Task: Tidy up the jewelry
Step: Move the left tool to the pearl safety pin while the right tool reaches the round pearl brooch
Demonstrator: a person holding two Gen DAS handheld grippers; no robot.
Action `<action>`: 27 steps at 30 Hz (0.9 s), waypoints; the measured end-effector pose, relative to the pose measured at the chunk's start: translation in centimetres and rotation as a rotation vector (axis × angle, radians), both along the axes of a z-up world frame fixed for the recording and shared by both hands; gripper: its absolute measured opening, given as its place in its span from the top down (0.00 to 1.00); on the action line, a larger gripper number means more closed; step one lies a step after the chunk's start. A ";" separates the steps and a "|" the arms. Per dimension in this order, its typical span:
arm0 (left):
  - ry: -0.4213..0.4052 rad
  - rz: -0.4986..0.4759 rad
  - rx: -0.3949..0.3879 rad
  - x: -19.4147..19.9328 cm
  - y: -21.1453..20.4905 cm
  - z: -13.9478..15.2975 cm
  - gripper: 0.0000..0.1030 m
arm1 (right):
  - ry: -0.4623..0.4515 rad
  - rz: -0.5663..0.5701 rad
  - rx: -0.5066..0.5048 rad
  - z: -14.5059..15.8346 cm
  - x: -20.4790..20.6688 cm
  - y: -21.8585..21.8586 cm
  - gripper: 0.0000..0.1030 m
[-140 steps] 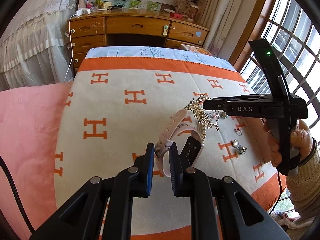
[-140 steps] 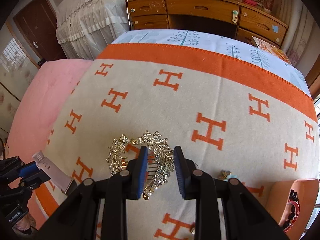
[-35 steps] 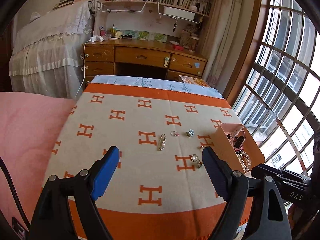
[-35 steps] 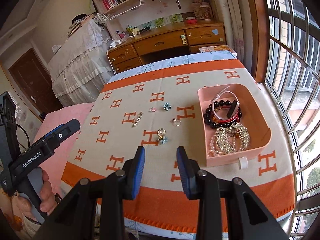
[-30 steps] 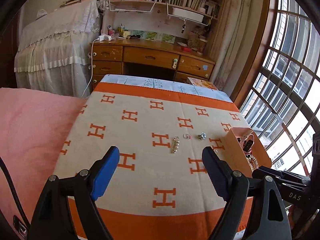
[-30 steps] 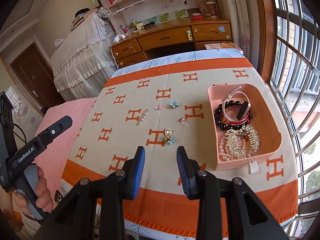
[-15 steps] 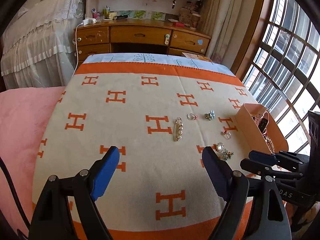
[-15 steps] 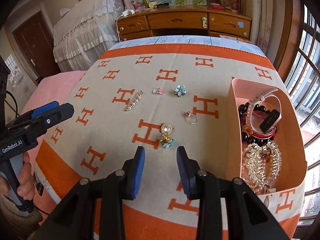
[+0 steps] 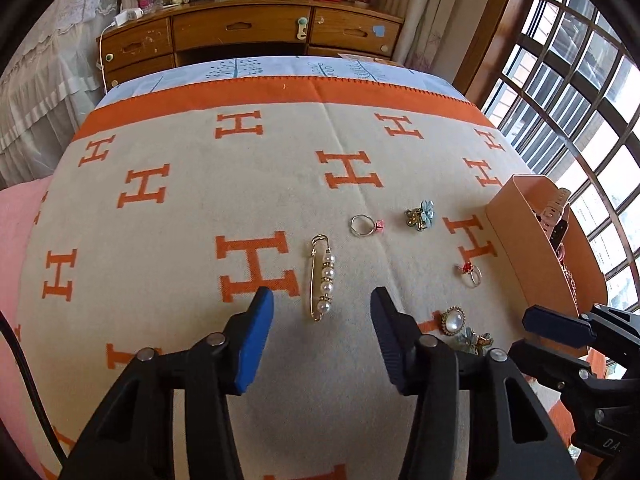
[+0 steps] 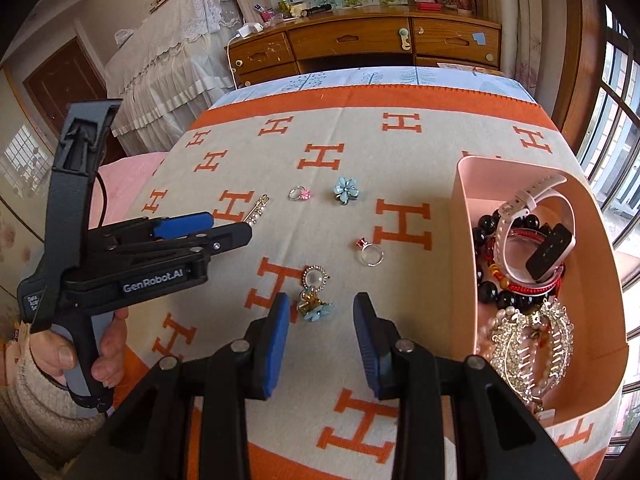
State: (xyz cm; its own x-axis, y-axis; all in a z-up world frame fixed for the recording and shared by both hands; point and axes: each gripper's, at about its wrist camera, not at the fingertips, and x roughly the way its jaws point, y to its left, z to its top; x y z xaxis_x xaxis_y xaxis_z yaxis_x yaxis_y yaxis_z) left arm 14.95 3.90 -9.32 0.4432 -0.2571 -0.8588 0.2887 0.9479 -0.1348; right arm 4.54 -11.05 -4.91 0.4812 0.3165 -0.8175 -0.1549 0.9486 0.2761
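A gold pin with pearls [image 9: 322,280] lies on the H-patterned blanket [image 9: 200,160]. My left gripper [image 9: 321,302] hovers over its near end, jaws closing, pads not touching it. From the right wrist view the left gripper [image 10: 224,230] sits beside that pin [image 10: 256,210]. My right gripper [image 10: 321,312] is open just short of a pearl brooch with a blue flower [image 10: 314,292]. A pink-stone ring [image 9: 366,225], a blue flower piece [image 9: 421,214] and a red-stone ring [image 9: 470,274] lie loose.
A pink tray [image 10: 464,240] at the right holds a pink watch [image 10: 532,216], bead bracelets and a gold comb [image 10: 532,340]. A wooden desk [image 9: 280,28] stands beyond the bed. Windows run along the right; a pink cover lies at the left.
The left gripper has come down and forward onto the pearl pin, and its jaws have narrowed. The right gripper has sunk closer to the brooch, its gap unchanged.
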 end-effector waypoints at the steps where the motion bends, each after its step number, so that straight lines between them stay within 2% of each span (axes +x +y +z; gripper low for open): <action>1: 0.006 -0.007 0.002 0.2 -0.2 -0.2 0.69 | 0.000 -0.001 0.004 -0.1 0.1 0.0 0.67; 3: 0.019 -0.017 0.025 0.5 -0.7 -0.6 0.77 | 0.003 0.001 0.011 -0.2 0.3 -0.1 0.67; 7: -0.020 -0.028 0.083 0.4 -1.4 -0.8 0.90 | 0.012 0.010 0.018 -0.5 0.6 0.0 0.67; 8: -0.027 -0.030 0.088 0.4 -1.3 -0.8 0.90 | 0.014 0.013 0.021 -0.6 0.7 0.1 0.67; 12: -0.018 -0.013 0.046 0.5 -0.3 -0.5 0.91 | 0.021 0.028 0.024 -0.9 1.2 0.6 0.67; 14: -0.036 0.009 0.025 0.3 0.6 0.1 1.00 | 0.020 0.036 0.013 -1.0 1.6 1.0 0.68; 16: -0.044 0.017 -0.010 0.2 1.3 0.6 1.00 | 0.015 0.038 0.005 -1.1 1.9 1.3 0.68; 20: -0.063 0.028 -0.029 -0.3 2.3 1.3 1.00 | 0.013 0.051 -0.034 -1.3 2.7 2.4 0.68; 27: -0.066 0.027 -0.054 -0.7 3.5 1.4 0.98 | 0.037 0.084 -0.180 -2.7 3.1 4.6 0.69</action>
State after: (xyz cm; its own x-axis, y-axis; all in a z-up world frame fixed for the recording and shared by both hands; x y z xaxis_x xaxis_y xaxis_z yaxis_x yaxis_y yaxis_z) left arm 14.29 7.43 -7.90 0.5056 -0.2890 -0.8129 0.2728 0.9474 -0.1671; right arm 7.63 -6.43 -7.63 0.4275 0.2011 -0.8814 -0.2281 0.9674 0.1101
